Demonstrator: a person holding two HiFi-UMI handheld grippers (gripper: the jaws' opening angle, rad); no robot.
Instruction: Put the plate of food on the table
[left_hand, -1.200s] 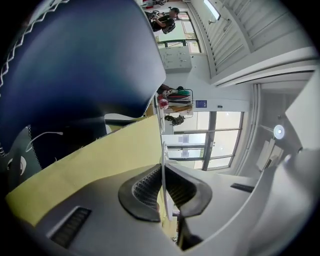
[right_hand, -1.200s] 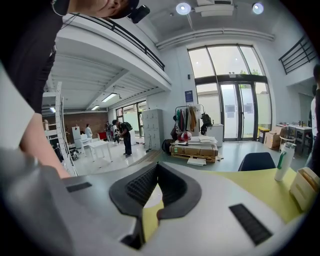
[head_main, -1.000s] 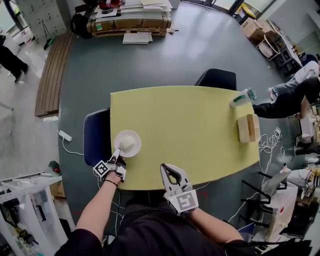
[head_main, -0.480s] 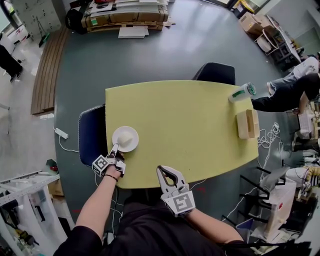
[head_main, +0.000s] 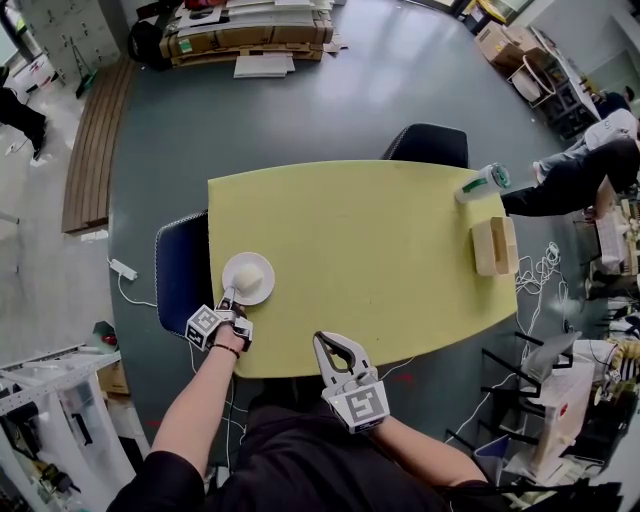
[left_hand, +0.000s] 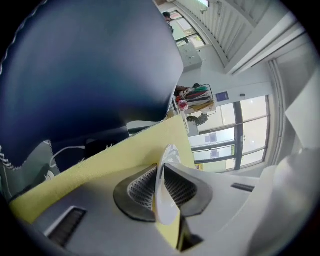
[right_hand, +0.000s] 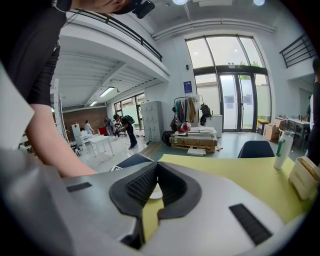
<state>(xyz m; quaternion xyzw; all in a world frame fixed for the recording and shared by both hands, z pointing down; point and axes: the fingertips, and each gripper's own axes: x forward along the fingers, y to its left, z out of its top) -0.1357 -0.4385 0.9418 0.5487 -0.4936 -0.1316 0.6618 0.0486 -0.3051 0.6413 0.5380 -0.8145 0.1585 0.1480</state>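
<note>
A white plate (head_main: 256, 285) with a pale lump of food (head_main: 247, 274) is over the left end of the yellow table (head_main: 370, 260). I cannot tell whether it rests on the top. My left gripper (head_main: 229, 300) is shut on the plate's near rim. In the left gripper view the rim (left_hand: 163, 200) shows edge-on between the ribbed pads. My right gripper (head_main: 335, 347) hangs shut and empty over the table's front edge, right of the plate. In the right gripper view a bit of the plate (right_hand: 155, 193) shows past the gripper (right_hand: 157, 166).
A dark chair (head_main: 181, 272) stands at the table's left end, right beside the plate, and another chair (head_main: 428, 145) at the far side. A bottle (head_main: 486, 185) and a wooden block (head_main: 496, 248) sit at the right end. A seated person's legs (head_main: 565, 185) reach in from the right.
The plate and my left gripper have barely shifted on the table's left end. My right gripper has stayed where it was, shut.
</note>
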